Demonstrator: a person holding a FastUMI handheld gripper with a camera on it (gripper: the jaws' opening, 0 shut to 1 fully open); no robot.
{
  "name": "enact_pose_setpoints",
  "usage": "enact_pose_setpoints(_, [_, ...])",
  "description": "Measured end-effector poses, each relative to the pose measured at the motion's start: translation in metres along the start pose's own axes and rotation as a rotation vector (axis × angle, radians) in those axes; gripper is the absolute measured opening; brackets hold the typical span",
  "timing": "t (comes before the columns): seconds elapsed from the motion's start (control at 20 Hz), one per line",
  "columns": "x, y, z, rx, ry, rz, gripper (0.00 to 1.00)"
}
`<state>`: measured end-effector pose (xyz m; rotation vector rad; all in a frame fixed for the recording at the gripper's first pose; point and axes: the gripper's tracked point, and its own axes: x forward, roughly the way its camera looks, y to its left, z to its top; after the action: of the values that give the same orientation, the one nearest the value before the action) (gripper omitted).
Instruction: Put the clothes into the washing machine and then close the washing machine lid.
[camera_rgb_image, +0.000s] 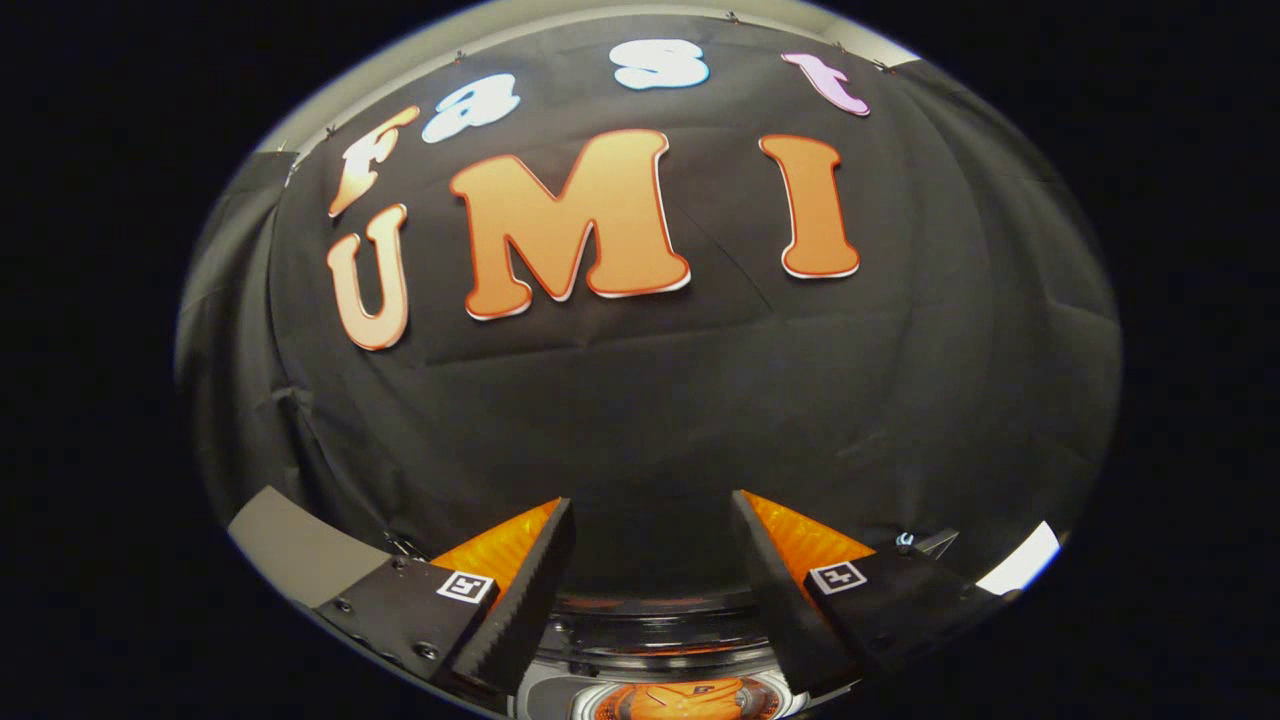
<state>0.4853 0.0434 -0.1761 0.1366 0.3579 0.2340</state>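
washer: I see the washing machine (660, 640) low between and below my fingers, a round rim with a dark clear band, probably the top opening or lid; can't tell whether the lid is up or down.
clothes: something orange (690, 700) sits inside the round opening at the very bottom, maybe a garment; too cropped to be sure.
handling: I'd judge clothes as soft, light and floppy, so pinch a bunched fold, not an edge. The lid looks rigid and smooth, likely slippery; push or grip at its rim.
tongs: gripper (652, 515) is wide open, both fingers well apart, nothing between them, touching nothing.
aim: I'm pointed mostly at the black cloth wall (650, 400), with the washer just under the fingertips.
progress: my guess is no garment is in hand at this moment and the lid step is not yet done.
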Motion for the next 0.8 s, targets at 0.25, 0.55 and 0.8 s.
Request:
enact_pose_setpoints(0.25, [0.009, -0.006, -0.029, -0.062, 0.032, -0.046, 0.99])
enact_pose_setpoints(0.55, [0.001, -0.005, -0.034, -0.064, -0.004, -0.061, 0.99])
enact_pose_setpoints(0.8, [-0.02, -0.005, -0.04, -0.069, -0.034, -0.065, 0.99])
